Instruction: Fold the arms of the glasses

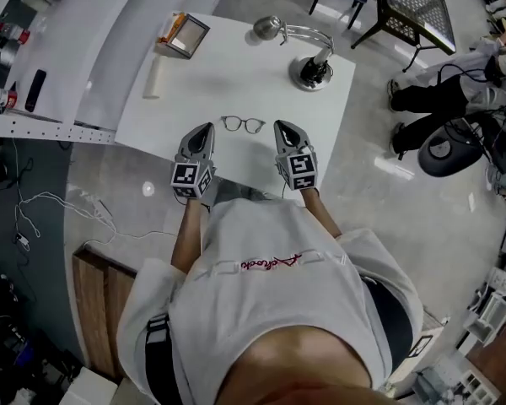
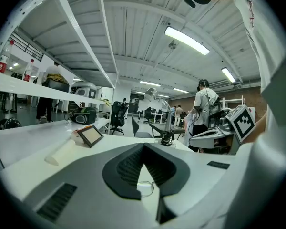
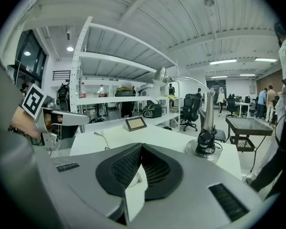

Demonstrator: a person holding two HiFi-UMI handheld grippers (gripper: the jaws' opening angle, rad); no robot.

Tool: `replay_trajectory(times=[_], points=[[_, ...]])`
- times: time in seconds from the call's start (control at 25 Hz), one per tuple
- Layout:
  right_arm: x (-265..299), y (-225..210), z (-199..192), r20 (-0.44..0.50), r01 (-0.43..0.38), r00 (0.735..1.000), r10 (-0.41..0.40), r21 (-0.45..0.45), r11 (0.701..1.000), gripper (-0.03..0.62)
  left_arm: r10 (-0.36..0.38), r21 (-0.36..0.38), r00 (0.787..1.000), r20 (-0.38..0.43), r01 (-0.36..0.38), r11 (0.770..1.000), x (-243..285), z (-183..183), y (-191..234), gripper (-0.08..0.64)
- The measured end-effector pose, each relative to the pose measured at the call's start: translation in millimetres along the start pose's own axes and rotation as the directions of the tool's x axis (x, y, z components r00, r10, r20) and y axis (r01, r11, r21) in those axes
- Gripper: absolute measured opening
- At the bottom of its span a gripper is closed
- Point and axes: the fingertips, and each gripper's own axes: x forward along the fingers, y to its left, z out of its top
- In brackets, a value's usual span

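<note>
A pair of thin-framed glasses (image 1: 243, 124) lies on the white table (image 1: 236, 74) near its front edge, lenses side by side. My left gripper (image 1: 207, 128) is just left of the glasses and my right gripper (image 1: 282, 126) just right of them, both tips level with the frame. In the left gripper view the jaws (image 2: 143, 145) meet at their tips, with one lens (image 2: 145, 187) showing on the table through the gap below them. The right gripper (image 3: 141, 145) is also shut, and a bit of the frame (image 3: 137, 176) shows behind its jaws. Neither holds anything.
A desk lamp (image 1: 312, 70) stands at the table's far right, its head (image 1: 267, 29) reaching to the back edge. A small framed screen (image 1: 184, 35) and a white tube (image 1: 153, 78) lie at the far left. Shelving runs along the left; chairs and a seated person (image 1: 438, 99) are at the right.
</note>
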Motion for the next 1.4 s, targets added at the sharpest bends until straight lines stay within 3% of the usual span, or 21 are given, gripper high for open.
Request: replay_trajectory(times=[0.72,0.8,0.92,1.04,1.24,1.28,1.4], points=[[6.9,10.5,-70.7,-0.173,0.069,0.984,-0.044,0.143,0.987,0.015,-0.121,-0.044,0.974,-0.194,0.114,0.992,16.5,-72.1,28.9,0.023],[10.3,8.7,-78.4,-0.189,0.066,0.981,-0.042,0.124,0.99,0.015,-0.134,-0.015,0.966,-0.222,0.134,0.991,21.6,-79.1,30.8,0.023],[19.5,11.7,-88.3,-0.237,0.008,0.971,-0.004,0.015,1.0,0.015,-0.167,0.074,0.942,-0.29,0.196,0.978,29.9,-89.6,34.2,0.023],[26.1,12.4,-101.3,-0.307,-0.082,0.951,0.041,-0.122,0.989,0.015,-0.214,0.176,0.906,-0.364,0.293,0.94,40.9,-97.9,32.1,0.023],[33.8,8.3,-112.8,-0.38,-0.223,0.919,0.101,-0.291,0.93,0.015,-0.262,0.321,0.838,-0.479,0.445,0.836,54.3,-114.1,30.1,0.023],[34.4,8.4,-115.0,-0.395,-0.256,0.911,0.113,-0.33,0.909,0.015,-0.269,0.354,0.823,-0.5,0.477,0.804,55.2,-116.4,28.8,0.023],[36.8,11.7,-121.3,-0.444,-0.36,0.883,0.155,-0.425,0.831,0.015,-0.276,0.471,0.776,-0.567,0.58,0.665,55.0,-122.7,22.4,0.023]])
